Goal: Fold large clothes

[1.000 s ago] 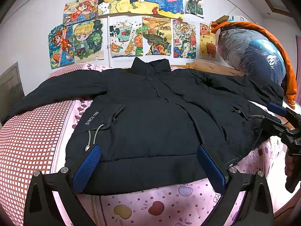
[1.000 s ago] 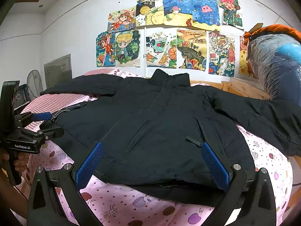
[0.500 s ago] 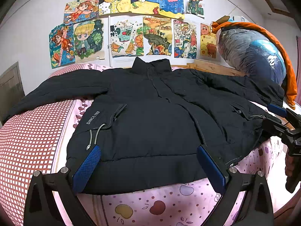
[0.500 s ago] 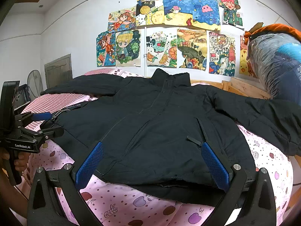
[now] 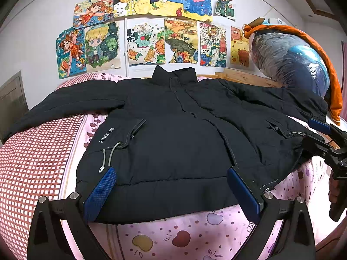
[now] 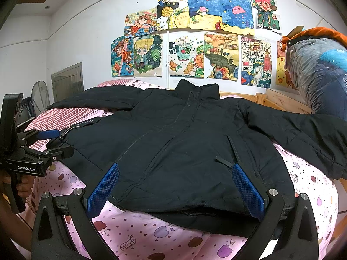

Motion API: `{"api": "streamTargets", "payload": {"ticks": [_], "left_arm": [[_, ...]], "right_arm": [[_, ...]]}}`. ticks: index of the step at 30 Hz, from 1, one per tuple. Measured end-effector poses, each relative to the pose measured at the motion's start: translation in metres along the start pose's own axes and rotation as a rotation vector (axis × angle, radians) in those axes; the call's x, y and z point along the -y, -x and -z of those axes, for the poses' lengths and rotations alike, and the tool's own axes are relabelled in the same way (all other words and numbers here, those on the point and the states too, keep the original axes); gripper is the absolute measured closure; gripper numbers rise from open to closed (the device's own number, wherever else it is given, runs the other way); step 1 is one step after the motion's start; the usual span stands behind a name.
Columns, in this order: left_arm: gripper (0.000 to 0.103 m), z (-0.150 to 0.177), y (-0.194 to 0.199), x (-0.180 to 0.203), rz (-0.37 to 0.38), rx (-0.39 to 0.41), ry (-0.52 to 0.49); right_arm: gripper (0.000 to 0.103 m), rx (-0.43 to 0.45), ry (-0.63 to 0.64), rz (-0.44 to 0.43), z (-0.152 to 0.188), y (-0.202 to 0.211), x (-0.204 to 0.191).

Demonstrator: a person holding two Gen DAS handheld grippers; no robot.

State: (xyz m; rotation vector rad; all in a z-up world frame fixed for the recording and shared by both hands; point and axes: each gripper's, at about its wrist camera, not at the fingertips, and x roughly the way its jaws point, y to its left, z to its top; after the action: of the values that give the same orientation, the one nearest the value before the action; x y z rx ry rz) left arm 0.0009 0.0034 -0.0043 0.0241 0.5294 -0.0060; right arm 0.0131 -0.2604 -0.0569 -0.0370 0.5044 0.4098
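Note:
A large black padded jacket (image 5: 177, 134) lies face up and spread flat on the bed, collar toward the wall and both sleeves stretched out sideways. My left gripper (image 5: 171, 191) is open, its blue pads (image 5: 99, 192) straddling the hem on the jacket's left half, near a grey drawcord (image 5: 108, 158). My right gripper (image 6: 175, 189) is also open, over the hem of the jacket (image 6: 184, 147) on its right half. Each wrist view catches the other gripper at the jacket's side: the right gripper (image 5: 318, 136) and the left gripper (image 6: 51, 143), neither holding cloth.
The bed has a pink fruit-print sheet (image 5: 173, 238) and a red checked cover (image 5: 32, 162). A plastic-wrapped bundle under an orange cloth (image 5: 288, 62) sits at the far right on a wooden frame (image 5: 245, 78). Drawings (image 5: 151, 28) cover the wall. A fan (image 6: 39, 95) stands at the left.

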Motion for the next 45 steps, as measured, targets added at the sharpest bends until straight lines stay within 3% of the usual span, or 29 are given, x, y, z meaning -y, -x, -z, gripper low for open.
{"api": "streamTargets", "payload": {"ticks": [23, 31, 39, 45], "left_arm": [[0.0, 0.005, 0.0, -0.011, -0.009, -0.012, 0.008], [0.0, -0.006, -0.008, -0.016, -0.109, -0.019, 0.006], [0.0, -0.073, -0.038, -0.02, -0.104, -0.118, -0.05], [0.0, -0.136, -0.064, -0.003, -0.138, -0.09, -0.183]], "right_arm": [[0.001, -0.036, -0.009, -0.007, 0.004, -0.007, -0.001], [0.001, -0.088, -0.128, 0.08, -0.005, -0.015, 0.035], [0.001, -0.255, -0.219, 0.178, -0.055, -0.04, 0.106], [0.001, -0.366, -0.404, 0.334, -0.068, -0.077, 0.177]]}}
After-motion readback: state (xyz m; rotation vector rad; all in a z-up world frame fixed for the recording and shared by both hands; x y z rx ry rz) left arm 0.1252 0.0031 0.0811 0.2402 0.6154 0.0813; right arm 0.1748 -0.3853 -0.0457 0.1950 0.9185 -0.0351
